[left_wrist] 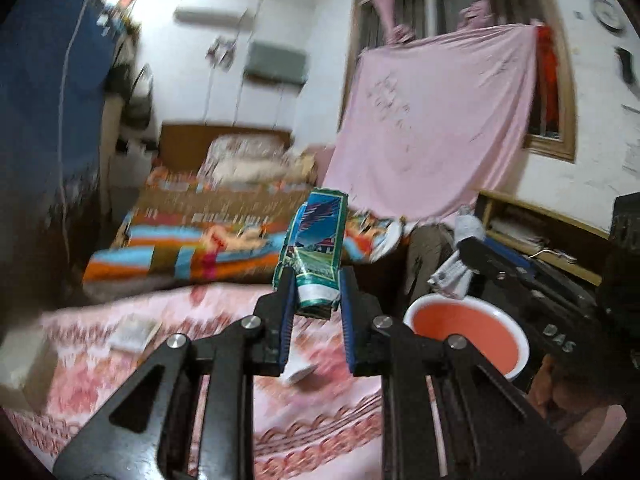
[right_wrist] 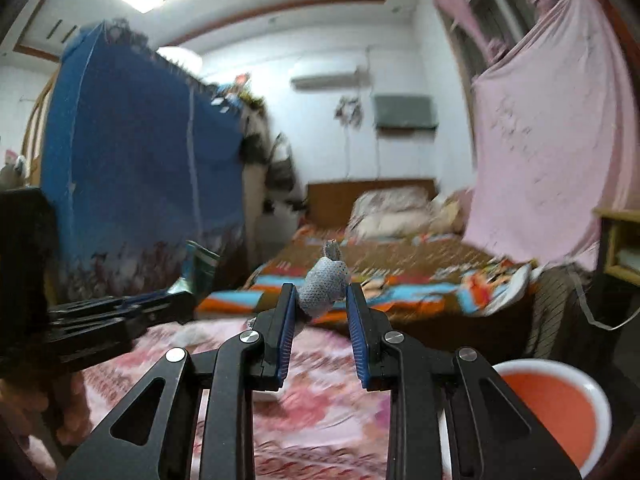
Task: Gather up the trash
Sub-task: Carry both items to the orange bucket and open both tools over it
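Observation:
My left gripper (left_wrist: 316, 292) is shut on a crushed green and blue can (left_wrist: 316, 248) and holds it upright above the pink patterned bed cover (left_wrist: 200, 344). My right gripper (right_wrist: 320, 300) is shut on a crumpled grey dotted wrapper (right_wrist: 324, 286), also lifted above the cover. The right gripper with its wrapper shows in the left wrist view (left_wrist: 472, 252), to the right of the can. The left gripper and its can (right_wrist: 198, 272) show at the left of the right wrist view. A red basin with a white rim (left_wrist: 468, 336) stands low right of both grippers; it also shows in the right wrist view (right_wrist: 556, 408).
A white scrap (left_wrist: 298, 372) and a flat whitish packet (left_wrist: 134, 334) lie on the pink cover. A bed with a striped blanket (left_wrist: 192, 248) lies beyond. A blue wardrobe (right_wrist: 136, 184) stands left, a pink sheet (left_wrist: 432, 120) hangs right, and a wooden shelf (left_wrist: 532, 232) is far right.

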Demonstrator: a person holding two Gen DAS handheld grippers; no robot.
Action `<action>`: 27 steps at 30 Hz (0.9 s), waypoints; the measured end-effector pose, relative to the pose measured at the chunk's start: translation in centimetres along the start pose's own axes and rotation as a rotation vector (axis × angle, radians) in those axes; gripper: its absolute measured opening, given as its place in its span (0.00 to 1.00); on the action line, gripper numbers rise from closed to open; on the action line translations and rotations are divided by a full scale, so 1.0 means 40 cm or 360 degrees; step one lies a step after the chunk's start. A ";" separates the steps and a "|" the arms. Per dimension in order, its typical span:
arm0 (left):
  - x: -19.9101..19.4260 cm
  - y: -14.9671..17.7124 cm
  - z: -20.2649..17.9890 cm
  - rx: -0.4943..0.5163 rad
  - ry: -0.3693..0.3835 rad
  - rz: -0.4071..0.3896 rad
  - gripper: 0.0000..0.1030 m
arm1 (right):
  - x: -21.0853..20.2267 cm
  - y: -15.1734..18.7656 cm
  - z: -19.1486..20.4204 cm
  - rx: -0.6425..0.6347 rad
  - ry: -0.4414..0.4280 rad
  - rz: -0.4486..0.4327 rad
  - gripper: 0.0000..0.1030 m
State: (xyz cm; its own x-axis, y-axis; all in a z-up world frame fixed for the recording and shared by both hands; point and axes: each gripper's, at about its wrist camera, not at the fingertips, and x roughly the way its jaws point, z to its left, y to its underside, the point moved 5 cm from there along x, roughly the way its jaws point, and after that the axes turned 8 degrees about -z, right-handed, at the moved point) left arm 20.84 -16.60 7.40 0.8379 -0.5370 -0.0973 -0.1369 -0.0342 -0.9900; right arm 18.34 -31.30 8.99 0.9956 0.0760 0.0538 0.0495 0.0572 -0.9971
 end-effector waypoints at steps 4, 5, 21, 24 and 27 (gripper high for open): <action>0.016 -0.040 -0.096 0.0102 0.0124 -0.0081 0.20 | -0.038 -0.022 -0.079 0.0015 0.0157 -0.0085 0.22; 0.024 -0.043 -0.114 0.0115 0.0149 -0.0085 0.20 | -0.045 -0.025 -0.099 0.0018 0.0189 -0.0098 0.22; 0.232 0.082 -0.358 0.0077 0.0496 0.0388 0.21 | -0.090 0.041 -0.374 0.0104 0.0632 0.0064 0.24; 0.281 0.118 -0.375 0.0036 0.0498 0.0541 0.21 | -0.093 0.072 -0.410 0.0168 0.0688 0.0134 0.25; 0.315 0.154 -0.401 0.0024 0.0497 0.0666 0.21 | -0.092 0.101 -0.446 0.0260 0.0716 0.0217 0.25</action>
State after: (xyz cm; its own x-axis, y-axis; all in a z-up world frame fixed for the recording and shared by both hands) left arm 22.07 -37.11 1.73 0.5152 -0.7281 -0.4522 -0.4169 0.2481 -0.8744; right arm 16.29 -49.11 3.81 0.9295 -0.3412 -0.1403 -0.0604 0.2343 -0.9703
